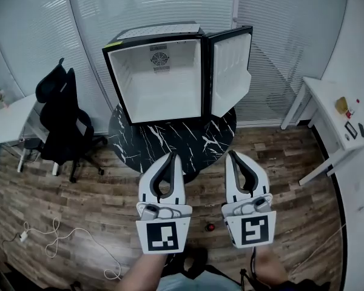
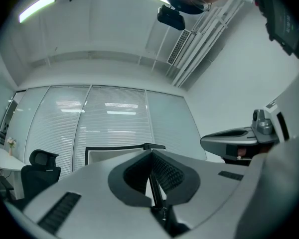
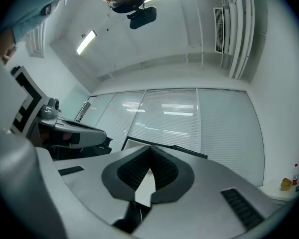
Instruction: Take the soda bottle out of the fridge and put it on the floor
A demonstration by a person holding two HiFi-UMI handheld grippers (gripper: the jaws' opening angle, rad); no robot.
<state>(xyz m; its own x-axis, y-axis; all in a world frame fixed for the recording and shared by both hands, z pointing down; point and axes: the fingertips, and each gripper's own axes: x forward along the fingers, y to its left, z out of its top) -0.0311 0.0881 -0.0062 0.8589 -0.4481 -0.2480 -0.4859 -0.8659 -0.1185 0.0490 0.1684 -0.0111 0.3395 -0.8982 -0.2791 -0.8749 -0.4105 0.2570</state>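
Black, white-lined mini fridge (image 1: 164, 77) stands open, seemingly empty, on the round marble desk (image 1: 170, 145). Left claw (image 1: 171, 157) and right claw (image 1: 233, 156) are pressed together, empty. Reaching in carelessly could bump the door (image 1: 230, 71).

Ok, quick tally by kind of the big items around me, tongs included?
Black mini fridge with white inside, door open: 1
Round black marble table: 1
Black office chair: 1
White desks, left and right: 2
White tongs, left and right: 2
Total: 7
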